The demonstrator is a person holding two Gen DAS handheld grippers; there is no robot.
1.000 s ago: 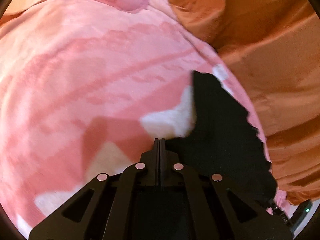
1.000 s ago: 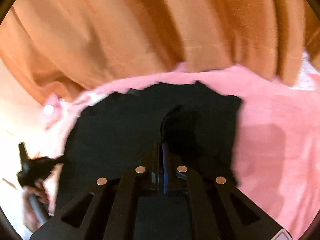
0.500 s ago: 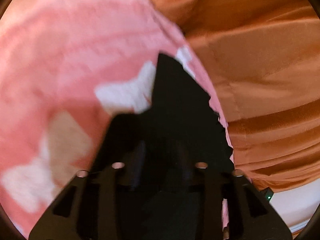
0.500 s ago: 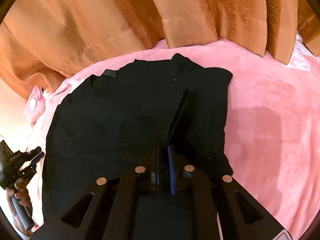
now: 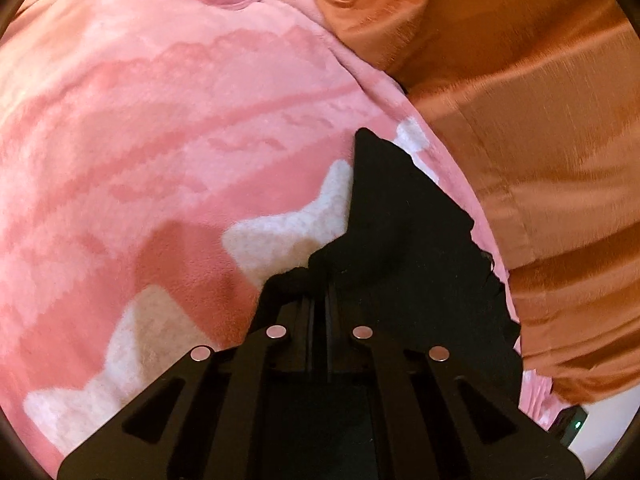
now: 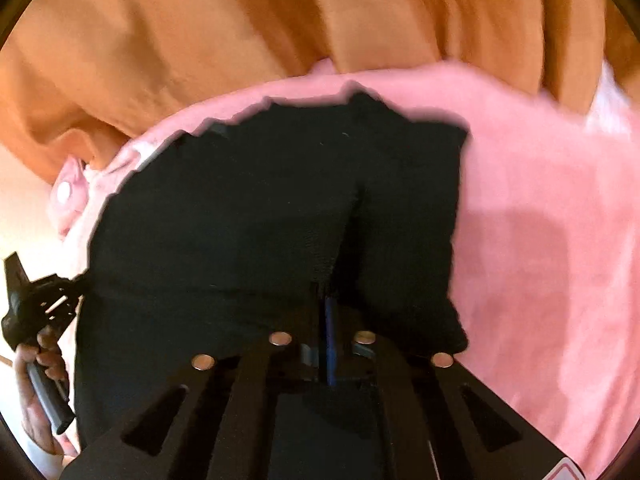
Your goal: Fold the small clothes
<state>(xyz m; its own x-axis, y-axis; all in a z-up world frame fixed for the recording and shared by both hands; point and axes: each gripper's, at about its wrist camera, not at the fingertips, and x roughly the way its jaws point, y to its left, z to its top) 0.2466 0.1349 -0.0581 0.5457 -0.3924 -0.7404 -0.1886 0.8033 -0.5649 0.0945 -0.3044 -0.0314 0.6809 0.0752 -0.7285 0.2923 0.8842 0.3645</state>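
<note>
You have both the left gripper and right gripper pinched tight on the black garment edge, mid-fold; next, carry it across evenly.

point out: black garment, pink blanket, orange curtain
black garment [image 6: 240, 220]: right wrist view, flat middle of the cloth.
pink blanket [image 5: 160, 140]: left wrist view, bare patterned area left of the garment.
orange curtain [image 6: 200, 40]: right wrist view, folds hanging behind the blanket.
</note>
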